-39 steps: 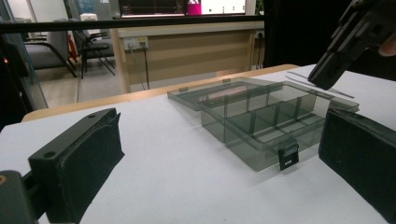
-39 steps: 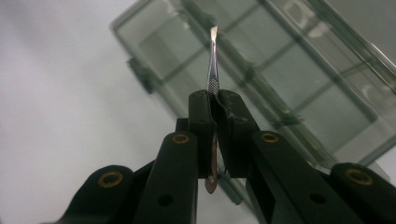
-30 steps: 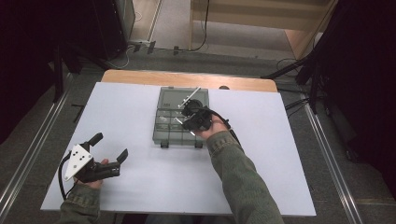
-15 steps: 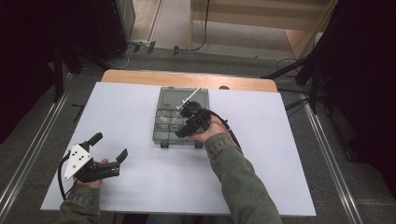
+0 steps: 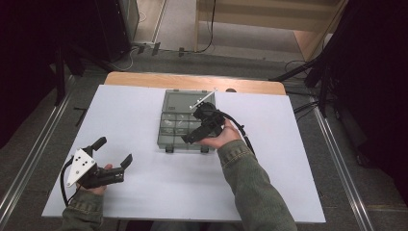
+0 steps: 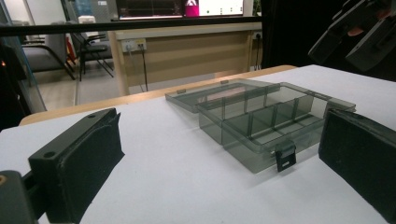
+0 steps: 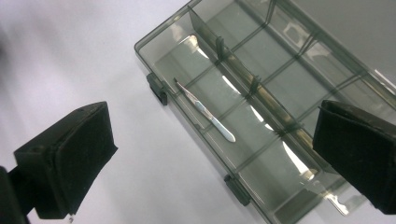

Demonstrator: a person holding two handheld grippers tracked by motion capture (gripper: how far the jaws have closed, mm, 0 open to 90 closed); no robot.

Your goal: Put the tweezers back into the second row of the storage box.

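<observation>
A smoky clear compartment box [image 5: 174, 126] lies open mid-table, its lid [image 6: 205, 94] flat behind it. In the right gripper view a thin silver metal tool [image 7: 205, 111] rests in the box's long front compartment [image 7: 219, 126]. My right gripper [image 5: 194, 125] hovers over the box's right half. Its jaws have just been opening and now stand wide apart [image 7: 214, 140], with nothing between the pads. My left gripper [image 5: 112, 151] rests low at the table's near left, open and empty [image 6: 219, 154], pointing at the box [image 6: 261, 116]. The right gripper [image 6: 359, 32] hangs above the box there.
A white sheet [image 5: 288, 159] covers the table, with a wooden edge [image 5: 144, 79] showing at the back. Metal rails [image 5: 337, 159] run along both sides. Two dark latches [image 7: 159, 89] stick out from the box's front wall. A black cable [image 5: 243, 134] trails from the right gripper.
The right gripper's jaws have spread from shut to wide apart above the box, and that hand has shifted slightly toward the near side. The left gripper has kept still.
</observation>
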